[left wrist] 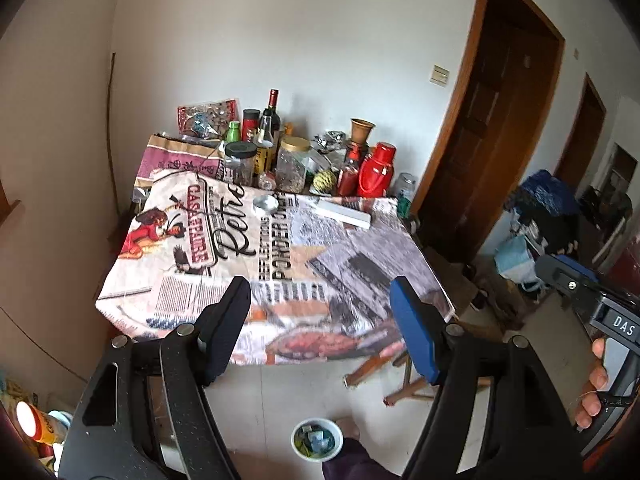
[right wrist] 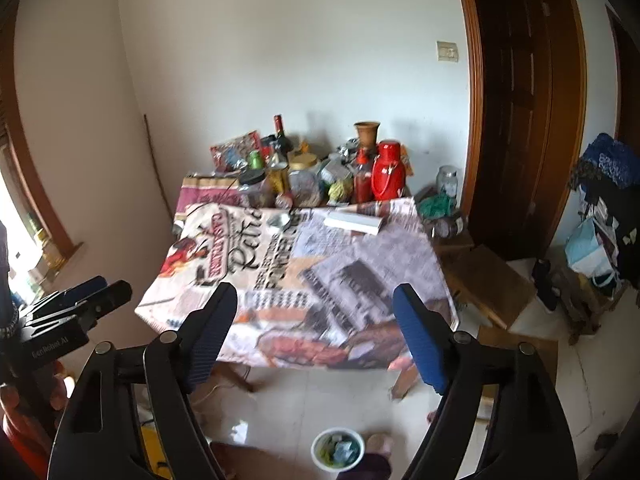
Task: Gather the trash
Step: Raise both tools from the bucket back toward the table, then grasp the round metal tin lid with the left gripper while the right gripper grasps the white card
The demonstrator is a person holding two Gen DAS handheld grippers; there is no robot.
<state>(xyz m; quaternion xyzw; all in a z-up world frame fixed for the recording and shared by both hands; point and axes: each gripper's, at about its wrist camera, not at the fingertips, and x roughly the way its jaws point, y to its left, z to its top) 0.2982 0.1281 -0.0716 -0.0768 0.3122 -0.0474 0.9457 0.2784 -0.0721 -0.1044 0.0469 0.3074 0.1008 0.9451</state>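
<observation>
A small white bin (left wrist: 317,439) (right wrist: 338,448) holding crumpled scraps stands on the tiled floor in front of the table, low between the fingers in both views. The table's printed cloth (left wrist: 280,264) (right wrist: 304,264) bears a small silvery cup (left wrist: 266,203) (right wrist: 280,220) and a long white box (left wrist: 344,214) (right wrist: 352,222). My left gripper (left wrist: 320,286) hangs open above the cloth's near edge with nothing between its fingers. My right gripper (right wrist: 315,290) is likewise open and empty. Each gripper also shows at the edge of the other's view, the right gripper (left wrist: 560,276) and the left gripper (right wrist: 100,292).
Bottles, jars and a red thermos (left wrist: 376,176) (right wrist: 386,176) crowd the table's far edge by the wall. A dark wooden door (left wrist: 492,140) and low wooden stools (right wrist: 484,280) lie to the right, with bags (right wrist: 592,256) beyond. A person's foot (right wrist: 378,442) is beside the bin.
</observation>
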